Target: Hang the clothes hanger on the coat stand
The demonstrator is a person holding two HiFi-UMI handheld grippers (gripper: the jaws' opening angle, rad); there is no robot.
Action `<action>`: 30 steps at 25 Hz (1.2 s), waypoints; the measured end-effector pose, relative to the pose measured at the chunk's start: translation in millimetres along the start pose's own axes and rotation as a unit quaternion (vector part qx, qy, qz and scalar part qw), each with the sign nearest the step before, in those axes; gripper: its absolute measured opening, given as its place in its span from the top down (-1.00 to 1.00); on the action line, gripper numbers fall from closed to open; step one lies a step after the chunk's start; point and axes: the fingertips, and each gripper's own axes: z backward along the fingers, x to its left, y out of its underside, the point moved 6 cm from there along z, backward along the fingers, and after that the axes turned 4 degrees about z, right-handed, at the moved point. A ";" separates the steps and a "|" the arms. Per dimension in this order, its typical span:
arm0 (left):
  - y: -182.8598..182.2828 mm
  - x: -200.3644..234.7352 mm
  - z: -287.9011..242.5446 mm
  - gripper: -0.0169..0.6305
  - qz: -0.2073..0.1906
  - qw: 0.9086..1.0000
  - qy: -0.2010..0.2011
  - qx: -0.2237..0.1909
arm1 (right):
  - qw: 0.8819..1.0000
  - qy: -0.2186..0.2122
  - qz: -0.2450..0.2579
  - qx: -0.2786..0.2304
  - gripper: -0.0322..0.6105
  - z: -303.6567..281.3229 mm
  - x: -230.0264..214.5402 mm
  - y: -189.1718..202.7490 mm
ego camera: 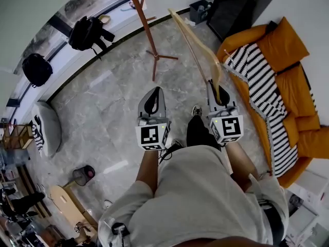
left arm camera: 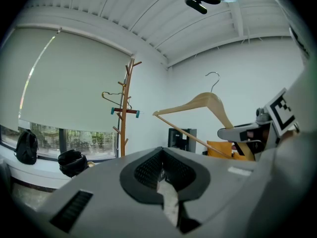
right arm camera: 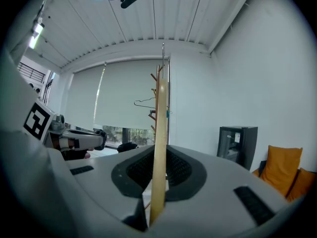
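The coat stand (ego camera: 146,29) stood well ahead across the marble floor (ego camera: 108,96), with a thin wire hanger (left arm camera: 112,99) already on one of its pegs. The left gripper (ego camera: 153,93) was held low in front of the person, its jaws together with nothing between them. To its right, the right gripper (ego camera: 216,89) was clamped on the end of one arm of the wooden hanger (ego camera: 197,46).

The step in hand looked like carrying the hanger to the stand. To do it well, the person would likely need to walk closer, keep the metal hook (left arm camera: 213,79) uppermost, and turn its opening toward a free peg. The hook should then be lifted over the peg and lowered before the grip loosens.

From the right gripper the hanger rose up and forward. Its hook was at the far end, well apart from the stand, which lined up right behind it in the right gripper view
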 end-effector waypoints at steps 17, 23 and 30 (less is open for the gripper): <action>-19.2 -11.3 -196.9 0.92 0.000 0.998 -0.062 0.015 | 0.996 -0.089 0.023 0.023 0.82 -155.9 -159.9 11.9; -9.4 10.0 -222.9 0.92 0.010 0.995 -0.092 0.029 | 0.991 -0.117 0.042 0.045 0.82 -207.1 -174.6 19.0; 1.5 46.4 -261.1 0.92 0.030 0.993 -0.114 0.028 | 0.986 -0.142 0.064 0.068 0.82 -265.7 -173.1 29.1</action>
